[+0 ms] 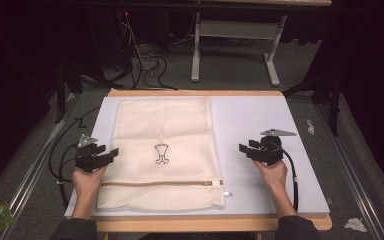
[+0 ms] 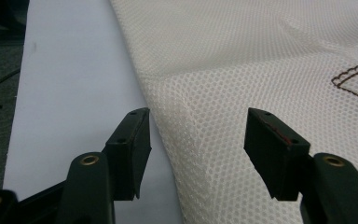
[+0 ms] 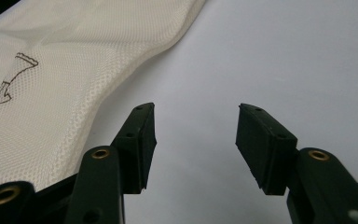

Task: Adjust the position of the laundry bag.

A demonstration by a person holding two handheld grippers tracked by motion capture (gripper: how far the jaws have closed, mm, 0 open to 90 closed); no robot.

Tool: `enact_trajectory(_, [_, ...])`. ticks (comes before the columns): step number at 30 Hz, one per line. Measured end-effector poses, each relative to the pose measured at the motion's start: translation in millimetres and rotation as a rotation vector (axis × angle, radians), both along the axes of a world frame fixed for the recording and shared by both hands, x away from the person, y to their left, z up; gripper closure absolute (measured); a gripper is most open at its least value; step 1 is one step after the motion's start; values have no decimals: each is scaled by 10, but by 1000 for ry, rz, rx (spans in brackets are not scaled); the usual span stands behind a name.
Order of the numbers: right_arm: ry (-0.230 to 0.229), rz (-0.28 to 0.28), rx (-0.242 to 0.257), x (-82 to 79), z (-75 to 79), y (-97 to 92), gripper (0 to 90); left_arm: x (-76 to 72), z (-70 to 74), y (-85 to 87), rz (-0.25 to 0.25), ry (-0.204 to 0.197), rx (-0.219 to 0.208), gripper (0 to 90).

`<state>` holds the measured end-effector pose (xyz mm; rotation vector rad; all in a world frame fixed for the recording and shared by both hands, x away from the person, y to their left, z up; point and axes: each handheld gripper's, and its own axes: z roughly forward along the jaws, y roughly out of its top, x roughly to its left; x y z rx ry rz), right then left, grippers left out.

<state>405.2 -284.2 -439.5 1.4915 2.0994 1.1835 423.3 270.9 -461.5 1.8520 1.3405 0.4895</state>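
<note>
So the left gripper (image 1: 105,153) is parked right at the left edge of the mesh laundry bag (image 1: 163,150), jaws spread wide with nothing pinched. In the left gripper view the bag's edge (image 2: 168,121) runs up between the two jaws, so I'd say the move here is a grab on that side seam. Best bet: come in low, get one jaw under the mesh and one over it, and bite the thicker hem rather than the loose netting, since that open weave looks like it'd slip or snag. Over on the right, the right gripper (image 1: 247,148) sits just off the bag's right edge on the pale mat (image 1: 260,115), also wide open and empty. It'd want to close in on the right edge at about the same height, so the bag lifts evenly

The bag itself lies flat in the middle of the mat: cream honeycomb mesh, a small brown outline logo (image 1: 161,154) in the centre, and a zipper (image 1: 165,183) running across near the person's end
</note>
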Motion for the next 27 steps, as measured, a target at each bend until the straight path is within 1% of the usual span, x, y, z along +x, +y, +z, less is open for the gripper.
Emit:
enact_trajectory(3, [27,17,-12,74,-45,117,476,30,-24,-6,8,17,-4,404])
enact_trajectory(4, [27,17,-12,74,-45,117,476,39,-32,-10,10,22,-1,404])
enact_trajectory(5, [27,27,-19,109,-63,183,475,45,-40,-13,12,25,1,404])
enact_trajectory(7, [40,35,-17,138,-66,251,471,60,-52,-23,16,34,1,404])
enact_trajectory(8, [40,35,-17,138,-66,251,471,60,-52,-23,16,34,1,404])
enact_trajectory(9, [44,49,-19,169,-64,322,467,71,-56,-31,18,40,3,404])
enact_trajectory(10, [44,49,-19,169,-64,322,467,71,-56,-31,18,40,3,404])
enact_trajectory(13, [49,63,-18,210,-53,418,466,87,-60,-46,18,45,10,404])
enact_trajectory(14, [57,69,-16,234,-46,476,464,93,-61,-51,18,48,12,404])
enact_trajectory(15, [57,69,-16,234,-46,476,464,98,-61,-54,16,50,13,404])
enact_trajectory(18, [64,83,-19,275,-40,571,460,110,-66,-68,16,52,10,406])
enact_trajectory(19, [60,89,-26,285,-35,606,461,113,-70,-72,16,55,9,406])
enact_trajectory(21, [55,92,-59,314,-34,677,462,123,-80,-76,17,65,14,422])
enact_trajectory(22, [67,93,-45,350,-50,715,462,129,-90,-77,22,68,13,427])
enact_trajectory(23, [67,93,-45,350,-50,715,462,129,-90,-77,22,68,13,430])
enact_trajectory(25, [83,98,-31,378,-75,774,459,134,-102,-78,25,77,14,438])
enact_trajectory(26, [83,98,-31,378,-75,774,459,132,-108,-80,26,77,18,438])
enact_trajectory(27, [86,104,-30,385,-84,794,458,127,-110,-86,28,72,31,458])
